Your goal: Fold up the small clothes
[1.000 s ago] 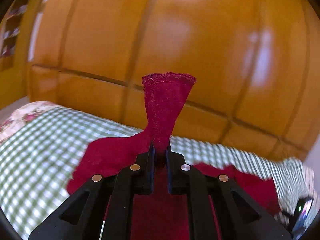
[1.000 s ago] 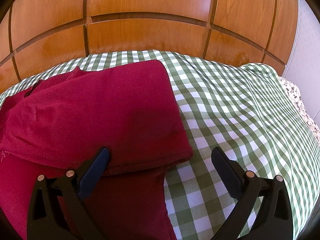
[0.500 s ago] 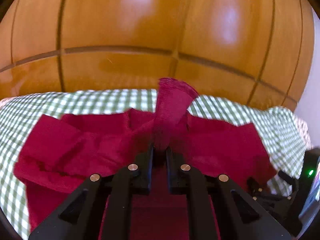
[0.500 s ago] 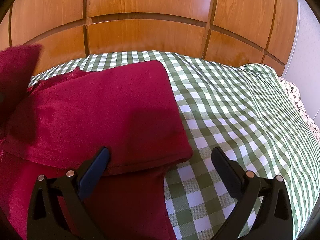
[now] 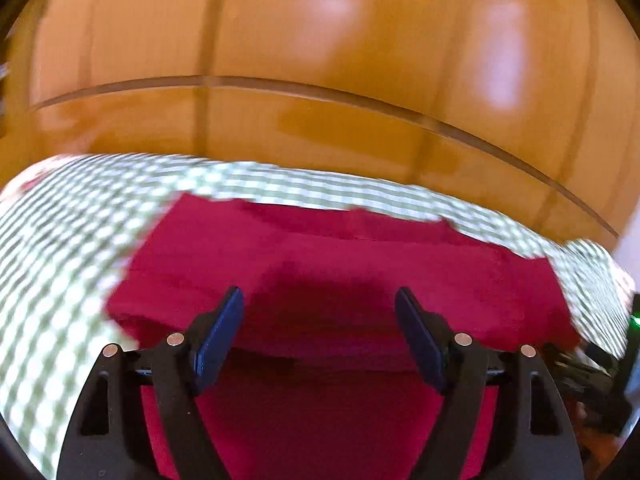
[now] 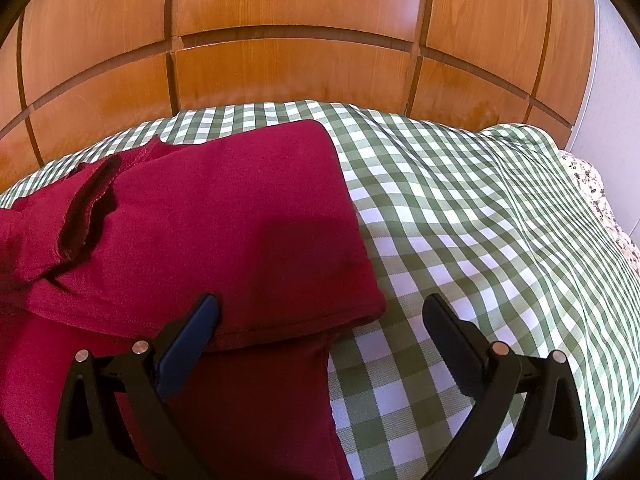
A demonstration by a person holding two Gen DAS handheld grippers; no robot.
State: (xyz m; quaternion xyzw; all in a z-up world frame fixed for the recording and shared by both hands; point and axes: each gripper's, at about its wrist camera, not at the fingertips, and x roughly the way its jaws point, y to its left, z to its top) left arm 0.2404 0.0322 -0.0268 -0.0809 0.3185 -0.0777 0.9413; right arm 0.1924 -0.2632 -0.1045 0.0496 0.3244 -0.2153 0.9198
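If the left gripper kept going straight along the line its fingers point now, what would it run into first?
Most likely the folded dark red garment on the green-and-white checked bedspread. The open left gripper points over it at a shallow downward angle, nothing between. The view is blurred, so depth is uncertain; a flatter line might reach the wooden headboard.

A green-and-white checked bedspread [image 6: 460, 216] covers a bed. Behind it rises a glossy orange-brown wooden headboard [image 6: 296, 68], split into panels by dark grooves. At the far right edge, a strip of floral-patterned fabric [image 6: 600, 196] shows beside a pale wall [image 6: 612, 92].
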